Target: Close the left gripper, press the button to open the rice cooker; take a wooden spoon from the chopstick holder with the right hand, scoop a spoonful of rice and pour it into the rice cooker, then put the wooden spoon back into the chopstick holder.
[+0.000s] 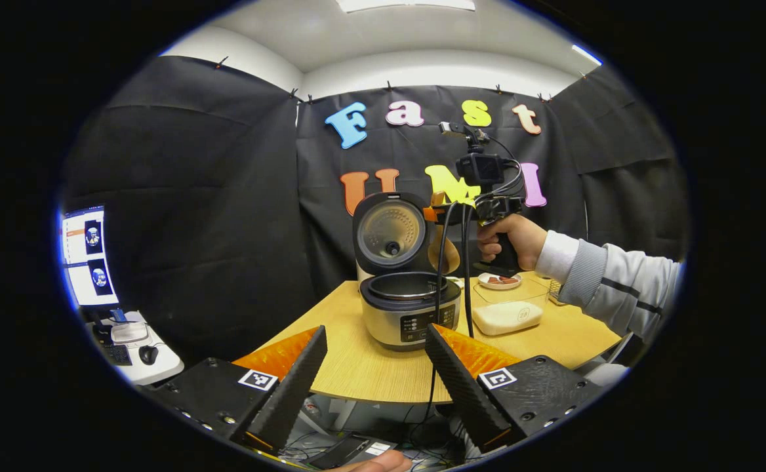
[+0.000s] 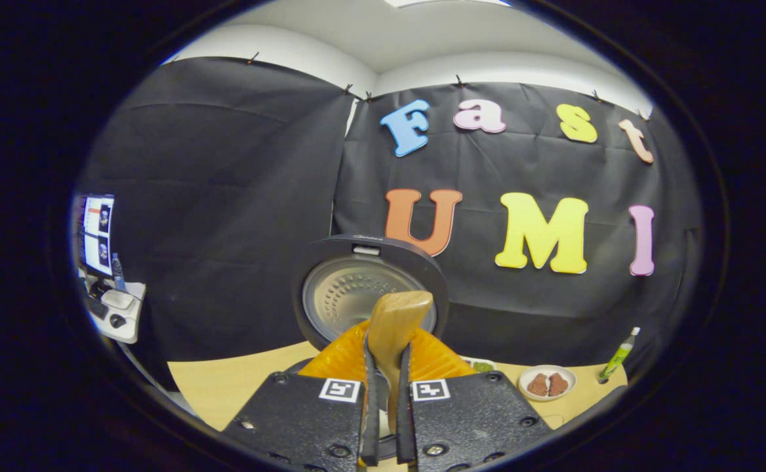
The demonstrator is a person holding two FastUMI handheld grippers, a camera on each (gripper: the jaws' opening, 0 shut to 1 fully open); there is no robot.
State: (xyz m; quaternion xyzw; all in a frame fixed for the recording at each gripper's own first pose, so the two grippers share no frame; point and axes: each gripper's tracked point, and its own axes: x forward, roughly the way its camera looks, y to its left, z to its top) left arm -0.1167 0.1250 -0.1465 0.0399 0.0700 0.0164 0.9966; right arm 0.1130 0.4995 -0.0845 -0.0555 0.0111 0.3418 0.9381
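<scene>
The rice cooker [image 1: 409,308] stands open on the round wooden table [image 1: 357,367], its lid [image 1: 391,231] raised upright and the inner pot showing. My left gripper [image 1: 376,334] is open, held back from the table's near edge, fingers wide apart with nothing between them. A hand holds my right gripper [image 1: 439,213] above the cooker's right side, and the wooden spoon [image 1: 447,254] hangs below it over the pot's rim. In the right gripper view my right gripper [image 2: 386,354] is shut on the wooden spoon [image 2: 396,324], in front of the lid [image 2: 357,288]. A clear box of rice [image 1: 507,311] sits right of the cooker.
A small plate with brown pieces [image 1: 500,280] sits behind the rice box, also seen as the plate [image 2: 547,382] beside a green bottle [image 2: 618,357]. Black cables [image 1: 465,275] hang from the right gripper across the cooker's front. A side desk with a screen [image 1: 88,255] stands far left.
</scene>
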